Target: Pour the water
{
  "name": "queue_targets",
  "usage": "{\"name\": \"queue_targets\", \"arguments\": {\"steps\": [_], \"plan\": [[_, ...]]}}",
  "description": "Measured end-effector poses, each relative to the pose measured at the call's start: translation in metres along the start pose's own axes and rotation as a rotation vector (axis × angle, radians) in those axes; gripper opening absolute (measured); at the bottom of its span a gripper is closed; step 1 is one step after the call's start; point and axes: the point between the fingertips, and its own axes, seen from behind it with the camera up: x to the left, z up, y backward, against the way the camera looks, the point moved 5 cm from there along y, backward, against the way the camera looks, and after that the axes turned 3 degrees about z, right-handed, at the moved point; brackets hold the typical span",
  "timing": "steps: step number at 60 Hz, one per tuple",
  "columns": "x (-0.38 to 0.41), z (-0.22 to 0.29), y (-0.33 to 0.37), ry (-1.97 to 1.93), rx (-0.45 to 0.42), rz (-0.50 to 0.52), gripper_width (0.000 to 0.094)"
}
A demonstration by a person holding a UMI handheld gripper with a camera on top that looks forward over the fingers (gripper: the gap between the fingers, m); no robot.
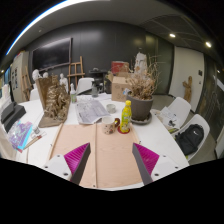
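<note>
Two fingers of our tongs (111,163) stand wide apart at the bottom of the frame, pink pads (147,158) facing inward, and they hold nothing; only a sheet of brown cardboard (103,148) lies between and under them.

We judge the task has barely begun, since no vessel is yet in hand. The likeliest thing to pour from is the yellow bottle (126,115), which stands upright just right of centre, well beyond the fingertips and close beside a dark pot of dried plants (142,100). We cannot tell what it holds, nor do we see a clear cup or glass to receive water.

To do this step well, we would bring the tongs forward level, keep the jaws spread until the bottle sits squarely between the pads, and close on its body rather than its narrow top. We should approach from the left side of the bottle, because the pot crowds its right.

The white worktop (170,135) is cluttered: papers (92,108) at centre, a wooden model (55,100) at upper left. Behind runs a dark wall, with ceiling lights at upper right and white chairs (197,135) at right.
</note>
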Motion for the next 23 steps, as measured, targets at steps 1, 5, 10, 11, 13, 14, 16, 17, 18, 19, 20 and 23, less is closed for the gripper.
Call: {"name": "queue_targets", "arguments": {"steps": [1,5,10,11,13,14,16,17,18,19,20,23], "plan": [[0.002,-0.002,0.005,0.005,0.001,-0.003,0.0861],[0.006,-0.01,0.022,0.028,0.005,-0.024,0.086],[0.012,-0.019,0.036,0.036,0.01,-0.02,0.086],[0.013,-0.02,0.038,0.041,0.008,-0.022,0.086],[0.012,-0.022,0.042,0.054,0.0,-0.032,0.0861],[0.012,-0.022,0.043,0.057,-0.002,-0.038,0.0861],[0.012,-0.023,0.045,0.051,-0.001,-0.045,0.0861],[0.012,-0.023,0.046,0.05,-0.003,-0.045,0.0861],[0.013,-0.023,0.047,0.05,-0.006,-0.044,0.0861],[0.013,-0.023,0.048,0.049,-0.007,-0.042,0.086],[0.014,-0.022,0.049,0.045,-0.007,-0.04,0.0861],[0.016,-0.022,0.051,0.038,-0.004,-0.04,0.0858]]}}
